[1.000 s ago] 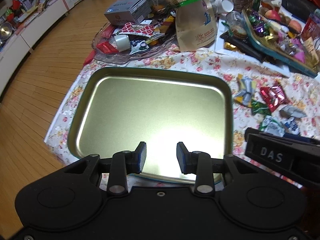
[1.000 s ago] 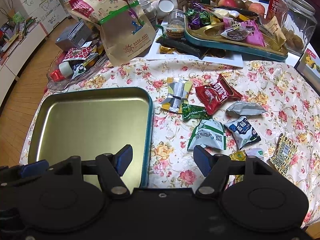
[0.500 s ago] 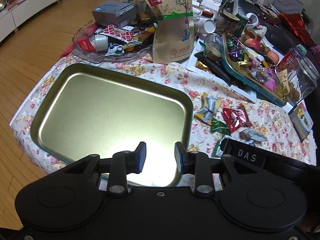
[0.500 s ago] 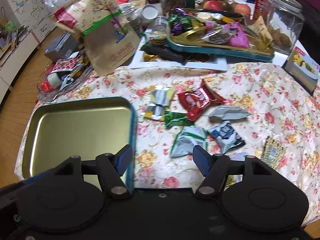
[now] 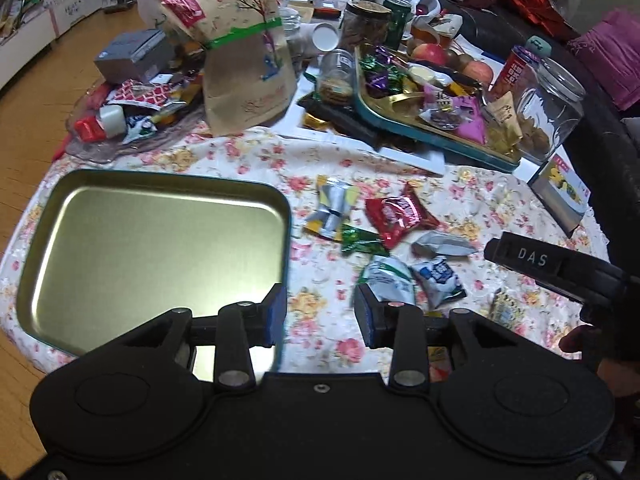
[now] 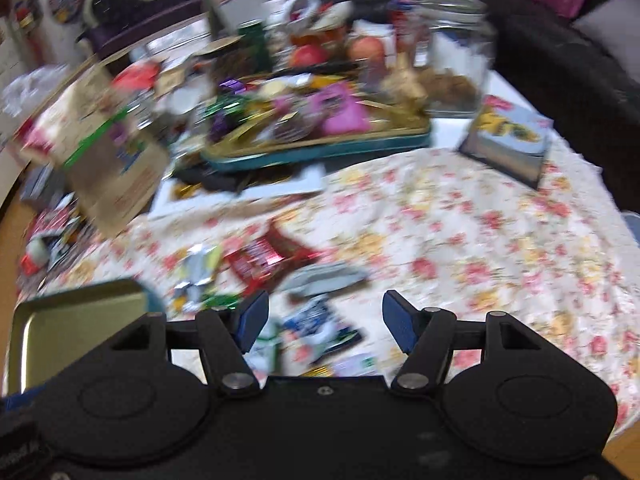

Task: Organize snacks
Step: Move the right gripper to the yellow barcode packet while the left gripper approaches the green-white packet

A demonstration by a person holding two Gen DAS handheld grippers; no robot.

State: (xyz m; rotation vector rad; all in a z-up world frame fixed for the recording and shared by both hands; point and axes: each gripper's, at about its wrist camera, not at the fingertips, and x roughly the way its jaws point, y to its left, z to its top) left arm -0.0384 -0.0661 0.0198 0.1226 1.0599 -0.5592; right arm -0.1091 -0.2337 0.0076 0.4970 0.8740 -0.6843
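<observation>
An empty gold tray (image 5: 160, 248) with a teal rim lies at the left of the floral tablecloth. It also shows in the blurred right wrist view, where the tray (image 6: 80, 320) is at the lower left. Right of it lie loose snacks: a red packet (image 5: 400, 214), a silver-yellow packet (image 5: 332, 208), a green candy (image 5: 360, 238), a grey packet (image 5: 440, 242), a white-green packet (image 5: 388, 280) and a blue-white packet (image 5: 438, 276). My left gripper (image 5: 320, 312) hovers by the tray's right rim, jaws opening, nothing between them. My right gripper (image 6: 325, 316) hangs above the blue-white packet (image 6: 316, 320), jaws closing but wide apart, pads touching nothing.
At the back stand a brown paper bag (image 5: 244, 60), a filled teal tray (image 5: 420, 120), a glass jar (image 5: 548, 108) and a glass dish (image 5: 100, 148) of snacks. A small box (image 5: 560, 192) stands at the right. A black housing marked DAS (image 5: 532, 258) juts in. Wooden floor borders the table's left edge.
Both views have swung right, so the tray has slid left and the loose snacks sit nearer the centre. The left jaws stand wider; the right jaws are a little narrower.
</observation>
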